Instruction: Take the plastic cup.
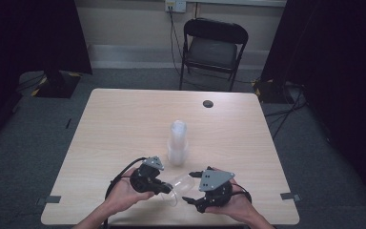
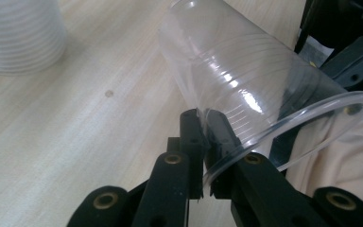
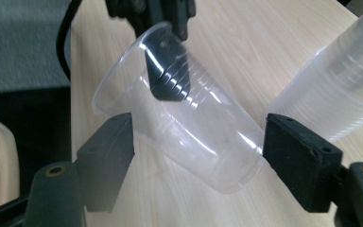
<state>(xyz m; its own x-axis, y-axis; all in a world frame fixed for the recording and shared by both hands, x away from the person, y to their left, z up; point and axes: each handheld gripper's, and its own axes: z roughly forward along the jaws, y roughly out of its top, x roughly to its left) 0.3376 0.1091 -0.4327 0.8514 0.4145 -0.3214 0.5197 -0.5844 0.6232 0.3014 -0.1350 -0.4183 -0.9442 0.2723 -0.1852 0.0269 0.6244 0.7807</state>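
A clear plastic cup (image 1: 180,185) hangs tilted on its side just above the table's front edge. My left gripper (image 1: 167,189) is shut on the cup (image 2: 246,75) at its rim, one jaw inside and one outside. In the right gripper view the cup (image 3: 189,123) lies between my right gripper's (image 3: 196,144) wide open jaws, which do not touch it. My right gripper (image 1: 190,187) sits just right of the cup. A tall stack of clear cups (image 1: 177,143) stands upright on the table behind both grippers.
The light wooden table (image 1: 124,124) has a dark round cable hole (image 1: 208,103) near its far edge. A black folding chair (image 1: 212,47) stands beyond the table. Black curtains hang at both sides.
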